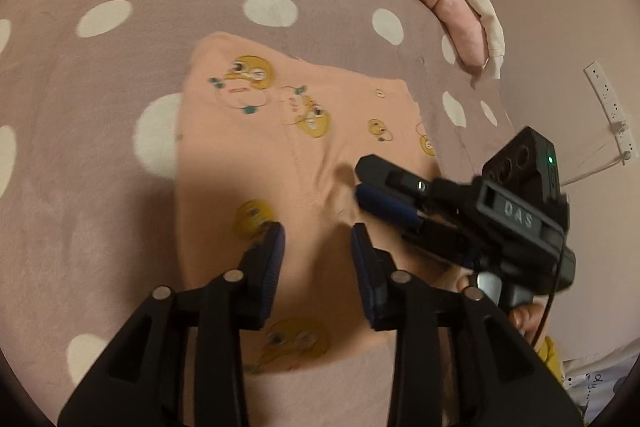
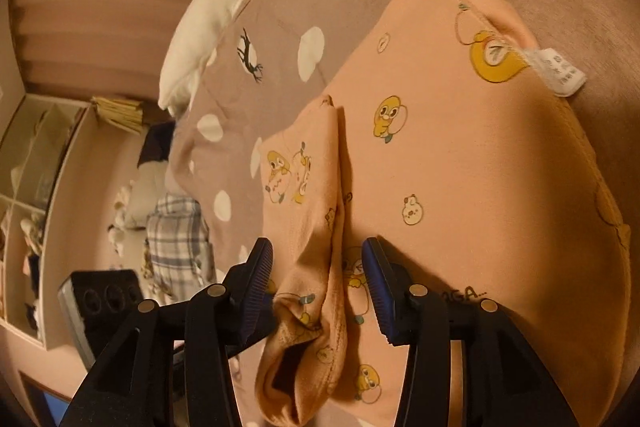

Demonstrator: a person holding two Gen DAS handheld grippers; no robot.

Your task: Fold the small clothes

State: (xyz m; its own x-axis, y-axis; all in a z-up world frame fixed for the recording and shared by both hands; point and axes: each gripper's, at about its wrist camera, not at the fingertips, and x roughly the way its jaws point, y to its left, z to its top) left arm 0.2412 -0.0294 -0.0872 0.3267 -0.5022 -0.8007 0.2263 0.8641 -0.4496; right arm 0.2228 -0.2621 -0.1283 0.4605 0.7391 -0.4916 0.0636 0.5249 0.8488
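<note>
A small peach top (image 1: 320,155) printed with yellow ducks lies flat on a mauve bedspread (image 1: 120,75) with white dots. My left gripper (image 1: 318,241) hovers over the top's near half, jaws open, nothing between them. My right gripper (image 1: 359,179) comes in from the right, its tips at a crease in the cloth. In the right wrist view the top (image 2: 460,167) fills the frame, a white label (image 2: 560,71) at its far edge. A folded-in sleeve (image 2: 316,227) runs between the right gripper's (image 2: 316,253) open jaws, and the pads stand clear of it.
A pink pillow (image 1: 460,23) and a white cloth (image 1: 480,7) lie at the bed's far right edge, below a wall power strip (image 1: 608,107). A white pillow (image 2: 212,23), a plaid cloth (image 2: 176,247) and shelves (image 2: 32,187) lie past the bed's left side.
</note>
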